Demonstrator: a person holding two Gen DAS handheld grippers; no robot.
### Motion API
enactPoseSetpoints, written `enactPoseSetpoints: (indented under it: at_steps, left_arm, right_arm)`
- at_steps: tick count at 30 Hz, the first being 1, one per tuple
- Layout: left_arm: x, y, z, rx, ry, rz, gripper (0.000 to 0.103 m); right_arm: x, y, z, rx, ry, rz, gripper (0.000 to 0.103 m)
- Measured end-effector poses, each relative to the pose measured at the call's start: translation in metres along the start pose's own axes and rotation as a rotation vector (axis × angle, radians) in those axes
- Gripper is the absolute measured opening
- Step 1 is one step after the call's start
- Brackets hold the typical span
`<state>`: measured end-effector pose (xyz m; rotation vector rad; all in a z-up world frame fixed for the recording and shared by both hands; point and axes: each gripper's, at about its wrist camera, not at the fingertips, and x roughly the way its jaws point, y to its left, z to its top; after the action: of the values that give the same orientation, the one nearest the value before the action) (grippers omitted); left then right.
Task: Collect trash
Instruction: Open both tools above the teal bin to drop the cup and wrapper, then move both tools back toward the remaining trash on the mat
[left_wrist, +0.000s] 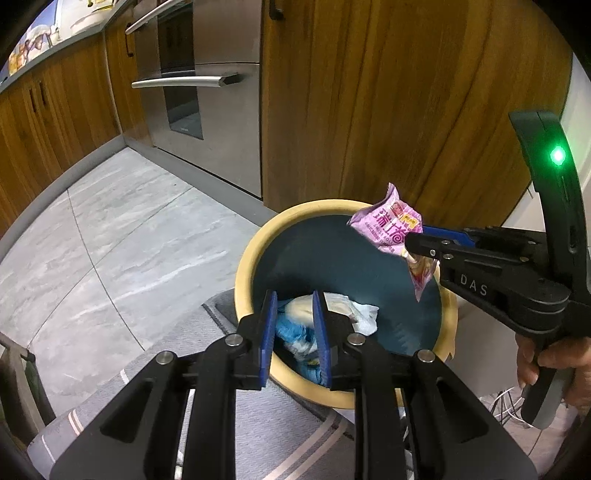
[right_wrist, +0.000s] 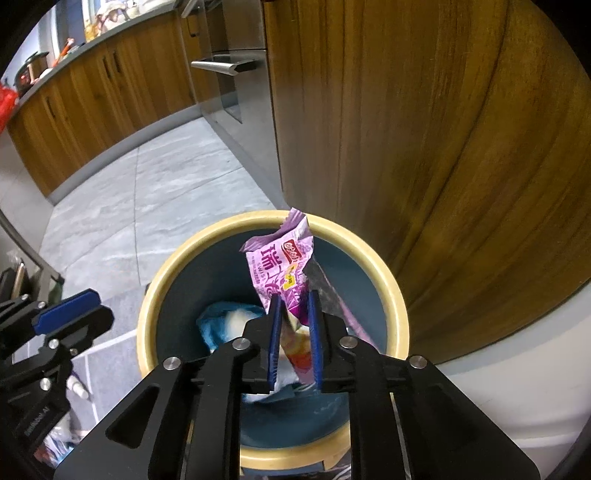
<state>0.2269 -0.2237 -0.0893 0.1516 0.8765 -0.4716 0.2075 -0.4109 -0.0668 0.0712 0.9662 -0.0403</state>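
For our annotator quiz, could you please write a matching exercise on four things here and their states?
1. right tool
2. left tool
3. purple wrapper
4. trash bin

A. holds crumpled blue and white waste
B. open, holding nothing
C. hanging over the bin's opening
D. shut on a snack packet

Pairs: 1-D, 2-B, 3-C, 4-A

Crumpled pink-purple foil snack wrapper (right_wrist: 281, 273) with red-yellow logo; round dark-teal plastic bin (right_wrist: 184, 314) with cream-yellow rim; pale grey marbled floor tiles (left_wrist: 122, 236); brown wood-grain cabinet panel (left_wrist: 388, 103).
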Motion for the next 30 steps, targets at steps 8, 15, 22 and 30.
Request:
enactPoseSetpoints:
  at_steps: [8,15,22,30]
  left_arm:
    - [-0.02,0.013,-0.008,-0.016,-0.011,0.042,0.04]
    - [-0.053,0.029,-0.02,-0.044,-0.025,0.089,0.061]
    - [-0.086,0.048,-0.036,-0.109,-0.011,0.123,0.086]
    - [-0.126,0.062,-0.059,-0.167,-0.015,0.175,0.093]
  right_arm:
    - [-0.01,0.002,0.002,-0.014,-0.035,-0.01,0.056]
    - [-0.032,0.006,0.003,-0.019,-0.085,-0.028,0.086]
    - [-0.063,0.02,0.002,-0.026,-0.14,-0.023,0.097]
    - [-0.097,0.041,-0.013,-0.014,-0.158,0.002,0.098]
